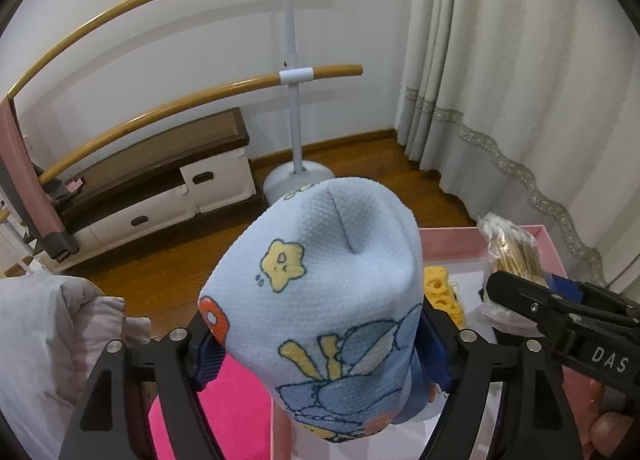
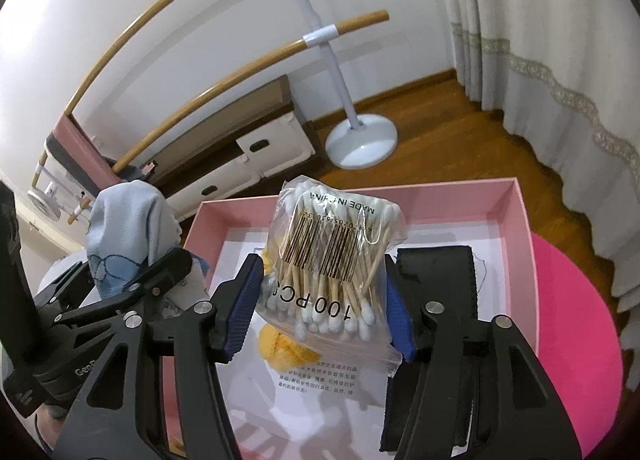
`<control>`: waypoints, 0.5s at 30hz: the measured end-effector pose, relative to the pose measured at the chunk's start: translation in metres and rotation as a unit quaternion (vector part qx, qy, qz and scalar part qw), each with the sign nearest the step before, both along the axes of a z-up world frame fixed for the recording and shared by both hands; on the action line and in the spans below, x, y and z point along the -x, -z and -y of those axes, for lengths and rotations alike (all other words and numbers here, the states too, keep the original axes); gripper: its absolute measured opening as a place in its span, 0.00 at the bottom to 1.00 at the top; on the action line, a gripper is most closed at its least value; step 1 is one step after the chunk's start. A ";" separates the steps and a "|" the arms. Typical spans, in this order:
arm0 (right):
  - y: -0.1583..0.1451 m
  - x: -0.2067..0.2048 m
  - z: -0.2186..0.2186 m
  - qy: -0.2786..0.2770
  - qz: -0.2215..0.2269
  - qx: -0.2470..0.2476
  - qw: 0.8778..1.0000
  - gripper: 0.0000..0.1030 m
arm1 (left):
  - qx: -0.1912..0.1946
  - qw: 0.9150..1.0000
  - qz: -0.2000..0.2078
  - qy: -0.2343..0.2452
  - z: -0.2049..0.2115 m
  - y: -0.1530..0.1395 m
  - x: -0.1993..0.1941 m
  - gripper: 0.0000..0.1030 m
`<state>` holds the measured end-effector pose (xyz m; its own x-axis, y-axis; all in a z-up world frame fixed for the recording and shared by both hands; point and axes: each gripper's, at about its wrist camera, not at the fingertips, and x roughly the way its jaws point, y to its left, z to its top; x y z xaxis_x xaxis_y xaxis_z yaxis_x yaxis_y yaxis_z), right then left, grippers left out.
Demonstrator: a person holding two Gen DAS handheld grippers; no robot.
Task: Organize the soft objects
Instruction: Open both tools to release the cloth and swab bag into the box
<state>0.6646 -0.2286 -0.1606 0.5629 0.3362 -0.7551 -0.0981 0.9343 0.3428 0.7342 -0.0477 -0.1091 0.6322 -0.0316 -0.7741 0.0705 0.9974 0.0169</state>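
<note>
With my left tool (image 1: 320, 340) gripping the rolled cloth (image 1: 320, 292) and my right tool (image 2: 320, 300) clamping the swab bag (image 2: 332, 260) above the pink box (image 2: 520, 219), the slippery bag may slide out early.

one towel (image 1: 320, 300), one swab bag (image 2: 332, 264), one box (image 2: 516, 219)

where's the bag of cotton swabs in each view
Left wrist view: the bag of cotton swabs sits at the right edge, between the right gripper's fingers, over the pink box.
Right wrist view: centre, between the blue pads.
Shared landmark: the white stand base on the wood floor.
</note>
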 end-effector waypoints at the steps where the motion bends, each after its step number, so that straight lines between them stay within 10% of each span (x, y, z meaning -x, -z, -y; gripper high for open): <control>1: 0.001 -0.001 0.002 0.004 -0.003 -0.003 1.000 0.62 | -0.002 1.000 0.001 0.000 0.001 -0.001 -0.004 0.77; 6: 0.001 0.006 0.016 0.022 0.000 -0.027 0.999 1.00 | -0.013 0.999 0.030 0.002 0.002 -0.016 0.013 0.98; 15: -0.036 0.053 0.027 0.053 0.038 -0.020 0.998 1.00 | -0.010 0.996 0.085 -0.006 0.001 -0.051 0.050 1.00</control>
<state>0.6112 -0.2557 -0.1249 0.6521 0.3015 -0.6957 -0.0269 0.9262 0.3761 0.6846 -0.0484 -0.0578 0.7542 -0.0087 -0.6566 0.0529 0.9975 0.0475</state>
